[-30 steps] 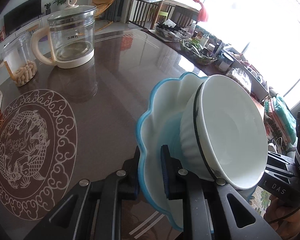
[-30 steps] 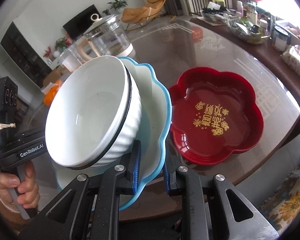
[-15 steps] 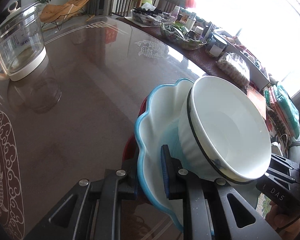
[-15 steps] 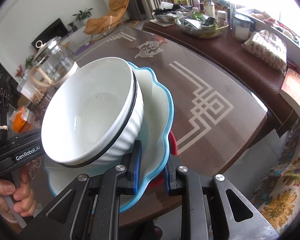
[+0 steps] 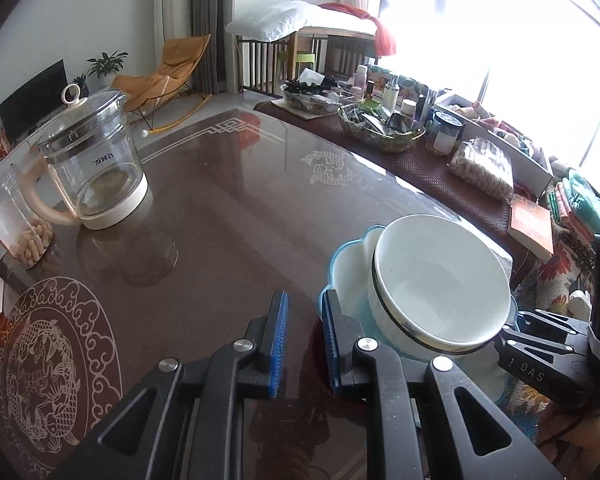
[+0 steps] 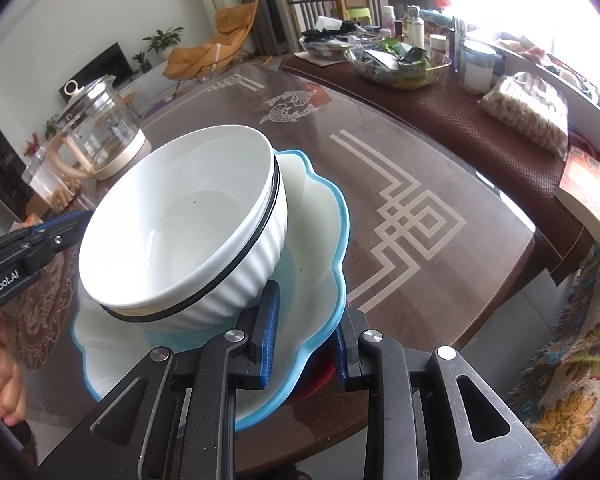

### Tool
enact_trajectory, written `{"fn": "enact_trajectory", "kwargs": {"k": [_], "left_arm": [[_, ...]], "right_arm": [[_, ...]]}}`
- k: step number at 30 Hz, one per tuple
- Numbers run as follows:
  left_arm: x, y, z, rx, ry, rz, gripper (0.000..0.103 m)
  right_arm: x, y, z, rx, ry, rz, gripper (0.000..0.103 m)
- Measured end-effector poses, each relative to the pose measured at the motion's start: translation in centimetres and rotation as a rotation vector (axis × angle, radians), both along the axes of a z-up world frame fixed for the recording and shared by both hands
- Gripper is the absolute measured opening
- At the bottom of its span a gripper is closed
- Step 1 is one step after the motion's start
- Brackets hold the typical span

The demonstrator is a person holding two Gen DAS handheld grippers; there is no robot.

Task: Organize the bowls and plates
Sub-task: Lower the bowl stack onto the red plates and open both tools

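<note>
A white ribbed bowl (image 6: pixel 188 220) with a dark rim band sits in a blue-edged scalloped plate (image 6: pixel 316 240). Both rest over the red tray (image 6: pixel 320 376), which only peeks out beneath. My right gripper (image 6: pixel 306 336) straddles the plate's near rim with its jaws parted. In the left wrist view the bowl (image 5: pixel 440 280) and plate (image 5: pixel 348 256) lie just right of my left gripper (image 5: pixel 305 336), which is open, empty and clear of the plate rim. A sliver of the red tray (image 5: pixel 318 344) shows between its fingers.
A glass kettle (image 5: pixel 96 168) and a jar of nuts (image 5: pixel 16 220) stand at the far left of the brown glass table (image 5: pixel 220 220). A dark side counter (image 6: pixel 480 128) with bowls, jars, a packet and a book runs along the right.
The stack came down onto the red tray. My left gripper opened, let go of the plate rim and drew back left. My right gripper's jaws have parted around the rim.
</note>
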State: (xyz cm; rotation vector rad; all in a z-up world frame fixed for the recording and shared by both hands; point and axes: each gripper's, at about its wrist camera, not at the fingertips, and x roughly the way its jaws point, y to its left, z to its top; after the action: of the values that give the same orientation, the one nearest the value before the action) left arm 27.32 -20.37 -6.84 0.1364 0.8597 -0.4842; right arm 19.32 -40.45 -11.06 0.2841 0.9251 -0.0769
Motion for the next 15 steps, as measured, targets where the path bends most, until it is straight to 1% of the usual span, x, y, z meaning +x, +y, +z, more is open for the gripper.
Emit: {"fn": "enact_trajectory", "kwargs": {"k": [3, 5, 7, 9, 10, 12, 15], "left_arm": [[-0.5, 1.4, 0.0, -0.007, 0.028, 0.022, 0.018], [-0.8, 2.0, -0.5, -0.003, 0.05, 0.04, 0.018], [-1.2, 2.5, -1.2, -0.006, 0.061, 0.06, 0.019], [-1.3, 2.7, -2.0, -0.009, 0.087, 0.075, 0.019], [-1.3, 2.6, -2.3, -0.011, 0.099, 0.081, 0.019], [-1.5, 2.8, -2.7, -0.008, 0.108, 0.089, 0.019], [-2.0, 3.0, -2.7, 0.003, 0.096, 0.097, 0.02]], "right_arm": [[0.1, -1.3, 0.1, 0.104, 0.024, -0.018, 0.032], [-0.1, -1.6, 0.4, 0.135, 0.031, -0.027, 0.035], [-0.2, -1.6, 0.9, 0.14, 0.028, -0.028, 0.04], [-0.4, -1.7, 1.4, 0.116, 0.022, -0.047, 0.062], [-0.5, -1.8, 1.6, 0.117, 0.017, -0.043, 0.064], [-0.5, -1.8, 1.5, 0.141, 0.025, -0.029, 0.065], [-0.6, -1.9, 1.3, 0.145, 0.036, -0.034, 0.065]]}}
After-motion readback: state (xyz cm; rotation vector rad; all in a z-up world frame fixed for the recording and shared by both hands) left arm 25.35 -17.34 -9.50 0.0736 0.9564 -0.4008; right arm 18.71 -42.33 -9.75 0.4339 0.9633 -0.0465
